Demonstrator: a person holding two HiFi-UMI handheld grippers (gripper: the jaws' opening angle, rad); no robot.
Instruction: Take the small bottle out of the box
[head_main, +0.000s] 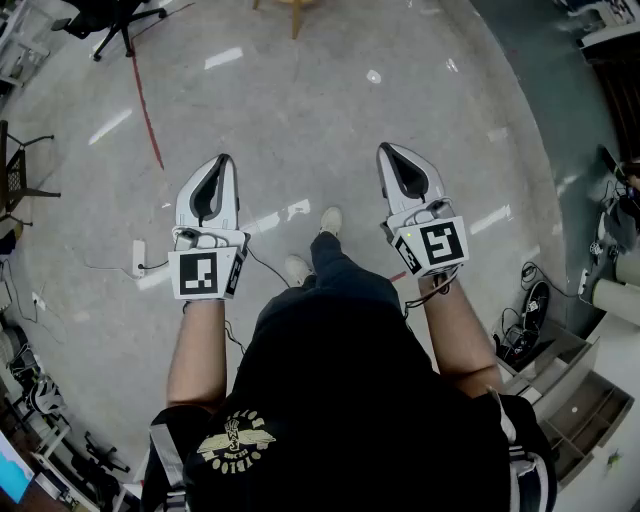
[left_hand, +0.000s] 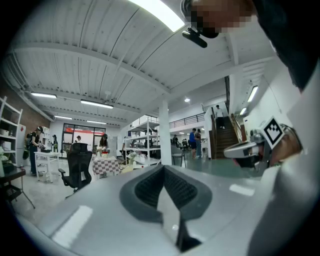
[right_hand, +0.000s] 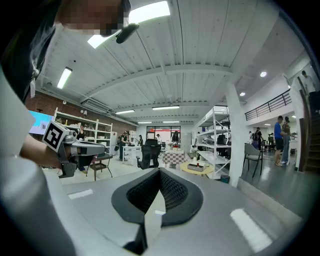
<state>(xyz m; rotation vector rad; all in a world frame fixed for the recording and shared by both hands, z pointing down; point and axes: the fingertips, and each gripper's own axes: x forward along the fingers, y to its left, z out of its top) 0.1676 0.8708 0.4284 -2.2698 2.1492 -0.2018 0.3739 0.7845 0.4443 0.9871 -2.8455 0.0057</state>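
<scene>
No box and no small bottle shows in any view. In the head view I hold both grippers out level over a grey floor (head_main: 300, 120). My left gripper (head_main: 224, 160) is shut with nothing between its jaws, and its own view shows the jaws (left_hand: 165, 172) met against the open room. My right gripper (head_main: 387, 150) is shut and empty too, with its jaws (right_hand: 160, 176) closed in its own view. Each gripper appears in the other's view: the right gripper (left_hand: 246, 150) and the left gripper (right_hand: 82, 148).
A black office chair (head_main: 115, 15) stands at the far left, beside a red line (head_main: 148, 110) on the floor. A power strip (head_main: 138, 258) with cables lies at the left. Drawers and gear (head_main: 590, 400) crowd the right edge. Shelves (right_hand: 215, 145), a checkered table (right_hand: 175, 158) and distant people lie ahead.
</scene>
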